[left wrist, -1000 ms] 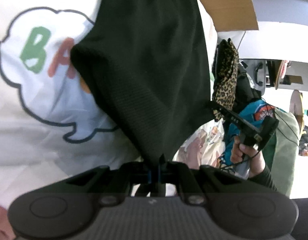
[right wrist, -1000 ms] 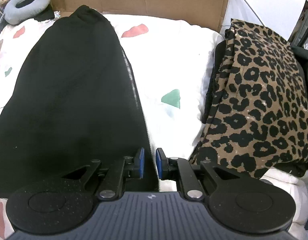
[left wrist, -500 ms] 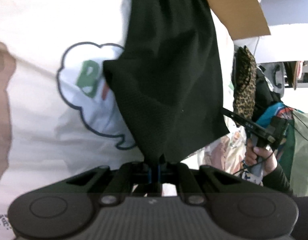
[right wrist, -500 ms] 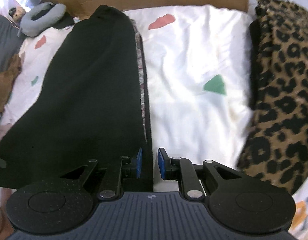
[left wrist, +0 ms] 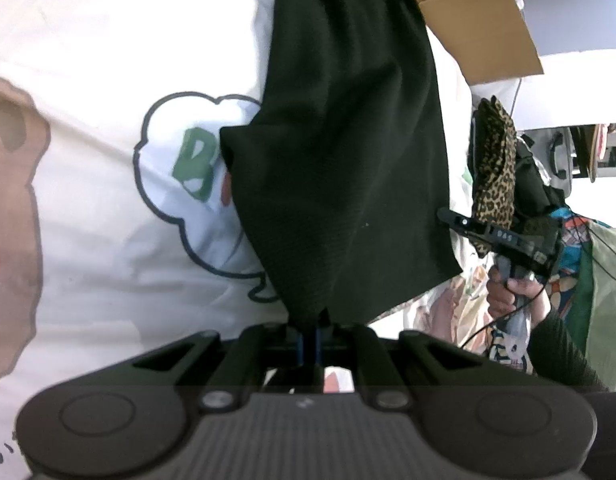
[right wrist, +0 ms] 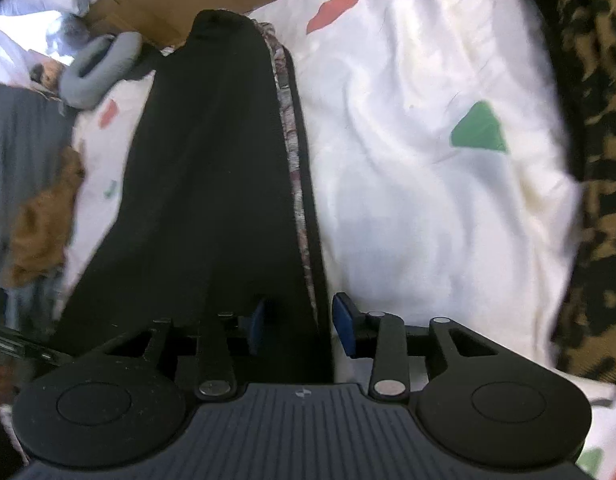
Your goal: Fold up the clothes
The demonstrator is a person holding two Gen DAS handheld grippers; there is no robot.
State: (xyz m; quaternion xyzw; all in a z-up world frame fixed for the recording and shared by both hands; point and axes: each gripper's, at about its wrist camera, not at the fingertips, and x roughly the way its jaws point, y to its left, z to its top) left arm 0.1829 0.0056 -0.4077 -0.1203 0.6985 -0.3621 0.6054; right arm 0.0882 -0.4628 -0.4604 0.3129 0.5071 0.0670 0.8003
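The long black knit garment (right wrist: pixel 212 184) lies lengthwise on the white printed bedsheet (right wrist: pixel 420 184), doubled once along its length it seems, cross folds left. The left gripper (left wrist: pixel 313 340), clamped on its corner, lifts that end; the right gripper (right wrist: pixel 300 322), jaws apart, straddles its edge. A folded leopard-print cloth (right wrist: pixel 592 160) lies beside.

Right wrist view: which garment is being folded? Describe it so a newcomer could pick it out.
Start at the white bedsheet with red and green patches. The long black garment lies lengthwise on its left part, its near edge between the open right tool. Unlike the leopard-print clothing at the right, it is plain black.
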